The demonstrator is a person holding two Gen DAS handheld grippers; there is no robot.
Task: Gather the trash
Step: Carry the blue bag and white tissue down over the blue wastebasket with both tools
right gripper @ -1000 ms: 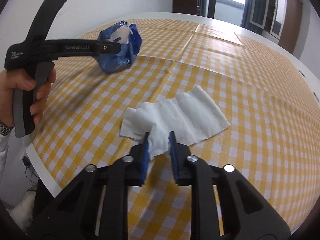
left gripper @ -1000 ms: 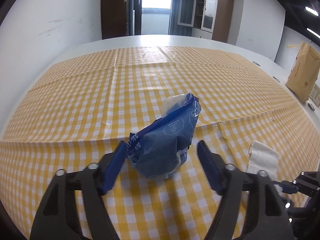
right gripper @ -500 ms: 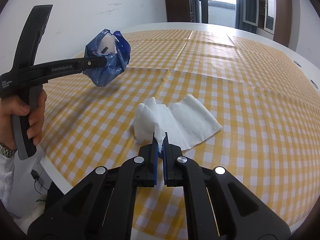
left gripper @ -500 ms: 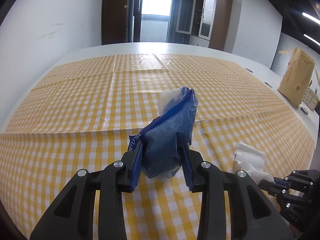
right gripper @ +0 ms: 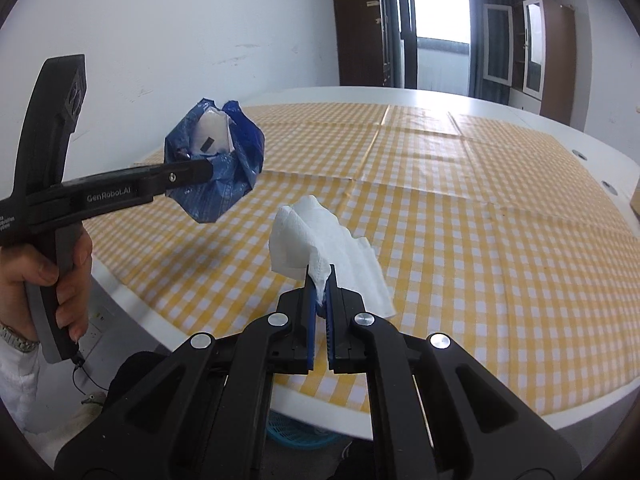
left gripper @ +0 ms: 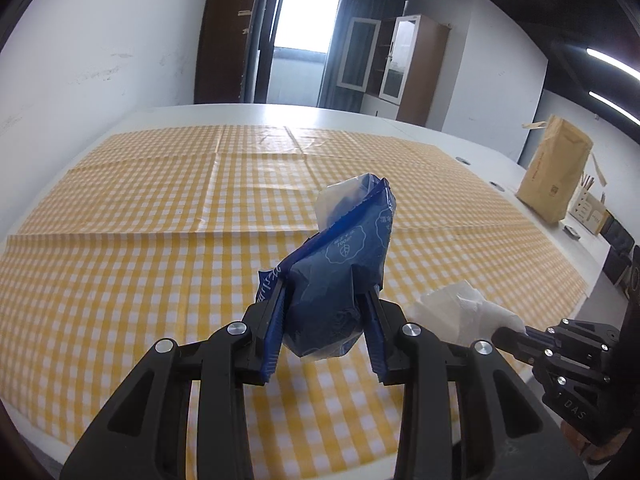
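Two pieces of trash are in view, one in each tool. The left gripper [left gripper: 324,316], low in the middle of the left wrist view, has its blue-padded jaws pinching one crumpled dark-blue plastic wrapper [left gripper: 340,276] with white printing and a bit of clear film at its top; the wrapper hangs clear above the yellow-and-white checked tablecloth [left gripper: 140,220]. In the right wrist view the same wrapper shows at upper left, a white patch visible in its open top, with one hand [right gripper: 44,280] gripping the black handle at the left edge.

The right gripper [right gripper: 319,292], bottom centre of its own view, has its jaws pressed nearly together on one corner of a single white crumpled paper towel [right gripper: 320,240]. The towel is off the cloth, rising up from the jaws. It also appears at lower right in the left wrist view.

One tall brown paper bag [left gripper: 554,176] stands on the white table [left gripper: 440,136] at the right edge of the left wrist view. One turquoise plastic basket [right gripper: 296,436] shows below the table edge, bottom centre of the right wrist view.
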